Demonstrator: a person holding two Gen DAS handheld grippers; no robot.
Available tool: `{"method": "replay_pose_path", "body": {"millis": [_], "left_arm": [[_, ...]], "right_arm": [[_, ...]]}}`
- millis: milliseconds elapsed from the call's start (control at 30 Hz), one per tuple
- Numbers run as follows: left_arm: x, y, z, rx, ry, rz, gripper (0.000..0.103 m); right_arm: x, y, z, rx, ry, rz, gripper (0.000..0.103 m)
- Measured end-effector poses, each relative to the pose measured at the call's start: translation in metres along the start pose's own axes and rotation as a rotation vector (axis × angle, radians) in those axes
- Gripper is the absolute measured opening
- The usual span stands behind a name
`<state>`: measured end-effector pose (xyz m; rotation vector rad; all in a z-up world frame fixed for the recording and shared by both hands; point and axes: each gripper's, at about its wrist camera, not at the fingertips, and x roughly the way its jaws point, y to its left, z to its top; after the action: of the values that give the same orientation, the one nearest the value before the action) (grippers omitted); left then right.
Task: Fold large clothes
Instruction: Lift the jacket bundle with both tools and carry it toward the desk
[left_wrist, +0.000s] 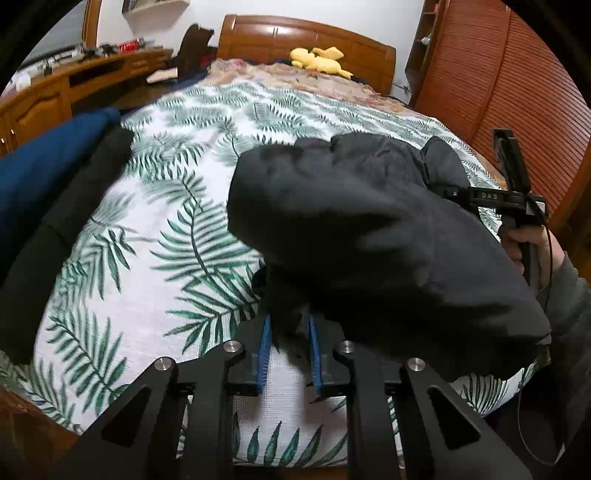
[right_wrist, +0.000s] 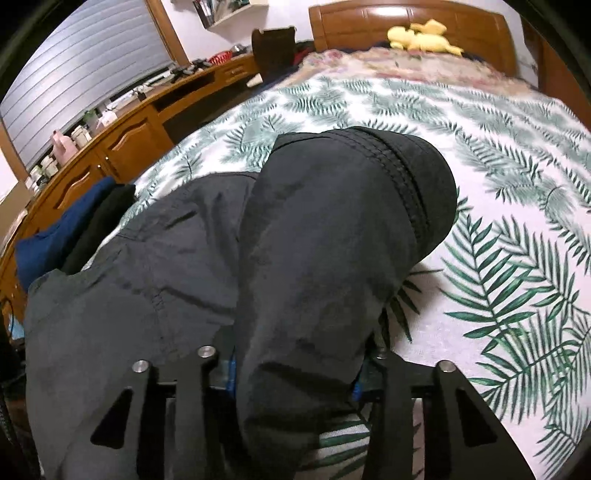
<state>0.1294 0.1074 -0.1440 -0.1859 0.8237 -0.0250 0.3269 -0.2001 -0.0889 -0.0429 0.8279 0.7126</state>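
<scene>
A large black garment (left_wrist: 369, 229) lies bunched on the leaf-print bed cover (left_wrist: 166, 206). At the bottom of the left wrist view, my left gripper (left_wrist: 290, 332) has its blue pads close together, pinching a hanging edge of the cloth. In the right wrist view the garment (right_wrist: 295, 240) shows a stitched waistband or hem at its far end. A thick fold of it fills the gap of my right gripper (right_wrist: 293, 376), whose pads press on both sides. The left view also shows the right gripper (left_wrist: 443, 190), held by a hand (left_wrist: 528, 243), reaching into the garment's right side.
Folded blue clothes (left_wrist: 48, 177) and a black piece (left_wrist: 74, 221) lie stacked at the bed's left edge. A yellow plush toy (left_wrist: 319, 59) rests by the wooden headboard (left_wrist: 306, 40). A wooden desk (left_wrist: 74, 85) runs along the left, a slatted wardrobe (left_wrist: 517, 92) along the right.
</scene>
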Motion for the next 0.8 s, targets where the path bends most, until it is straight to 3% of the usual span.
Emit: {"method": "replay_pose_path", "body": {"millis": [200, 567, 800], "left_arm": [[-0.018, -0.018, 0.015, 0.029, -0.056, 0.043, 0.016], [-0.019, -0.05, 0.027, 0.062, -0.099, 0.031, 0.016], [-0.025, -0.049, 0.025, 0.045, -0.15, 0.01, 0.015]], "right_arm": [[-0.028, -0.005, -0.007, 0.018, -0.047, 0.029, 0.031], [-0.066, -0.026, -0.034, 0.033, -0.083, 0.03, 0.03], [-0.068, -0.013, -0.03, 0.036, -0.104, 0.005, 0.029]]}}
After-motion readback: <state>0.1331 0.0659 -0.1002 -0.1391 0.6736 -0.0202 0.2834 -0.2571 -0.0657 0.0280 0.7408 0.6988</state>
